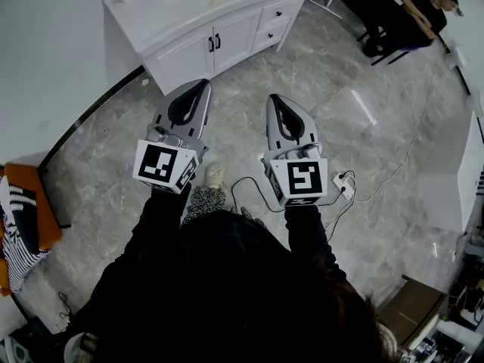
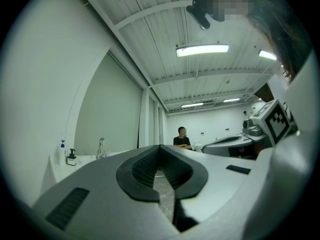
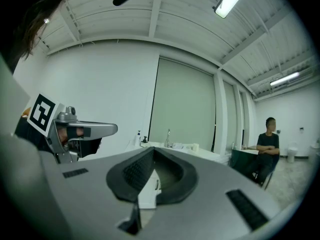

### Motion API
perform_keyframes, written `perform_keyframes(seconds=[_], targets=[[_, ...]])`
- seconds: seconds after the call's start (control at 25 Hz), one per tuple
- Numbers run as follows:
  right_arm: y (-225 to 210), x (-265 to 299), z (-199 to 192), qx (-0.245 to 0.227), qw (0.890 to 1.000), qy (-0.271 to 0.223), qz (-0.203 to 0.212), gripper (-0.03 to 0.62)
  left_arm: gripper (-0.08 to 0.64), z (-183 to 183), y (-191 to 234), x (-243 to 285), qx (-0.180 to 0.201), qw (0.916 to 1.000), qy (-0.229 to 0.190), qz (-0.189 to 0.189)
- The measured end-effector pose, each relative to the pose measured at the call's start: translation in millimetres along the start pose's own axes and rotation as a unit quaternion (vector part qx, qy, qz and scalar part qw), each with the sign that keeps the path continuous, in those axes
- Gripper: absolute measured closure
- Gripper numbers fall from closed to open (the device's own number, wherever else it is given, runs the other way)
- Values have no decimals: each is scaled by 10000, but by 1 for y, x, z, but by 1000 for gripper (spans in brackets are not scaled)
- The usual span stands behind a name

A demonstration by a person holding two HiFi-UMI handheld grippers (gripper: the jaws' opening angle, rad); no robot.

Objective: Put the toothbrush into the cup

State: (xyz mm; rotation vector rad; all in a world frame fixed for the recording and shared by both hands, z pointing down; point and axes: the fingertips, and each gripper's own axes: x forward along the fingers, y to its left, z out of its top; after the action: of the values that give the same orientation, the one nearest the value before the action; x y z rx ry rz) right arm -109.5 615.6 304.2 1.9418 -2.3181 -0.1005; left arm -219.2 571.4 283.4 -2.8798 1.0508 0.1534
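Two shut: left gripper (image 1: 203, 86), right gripper (image 1: 273, 101); vanity (image 1: 236, 39) ahead, power strip (image 1: 345, 185) underfoot.

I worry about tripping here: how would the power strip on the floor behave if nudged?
The power strip looks small and flat, so it is probably light and unlikely to tip. On the glossy stone floor it would likely slide easily.

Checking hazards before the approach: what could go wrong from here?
Trip: the power strip and its cable lie close to the person's shoe.
The left gripper and right gripper are both shut and empty, so they likely need opening before any grasp.
No toothbrush or cup can be made out on the vanity yet, so the target may be misjudged.
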Motion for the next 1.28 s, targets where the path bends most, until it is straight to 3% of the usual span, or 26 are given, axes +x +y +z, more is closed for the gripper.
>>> perform_keyframes(seconds=[0.2, 0.76, 1.28], targets=[[-19, 48, 3, 18, 10000, 35, -91, 586, 552, 5, 35, 42, -5, 9998, -156, -139], [-38, 171, 11, 16, 9997, 83, -217, 587, 552, -5, 134, 124, -192, 9993, -89, -318], [-80, 214, 1, 124, 9990, 132, -398, 586, 552, -26, 155, 177, -280, 9989, 107, -369]])
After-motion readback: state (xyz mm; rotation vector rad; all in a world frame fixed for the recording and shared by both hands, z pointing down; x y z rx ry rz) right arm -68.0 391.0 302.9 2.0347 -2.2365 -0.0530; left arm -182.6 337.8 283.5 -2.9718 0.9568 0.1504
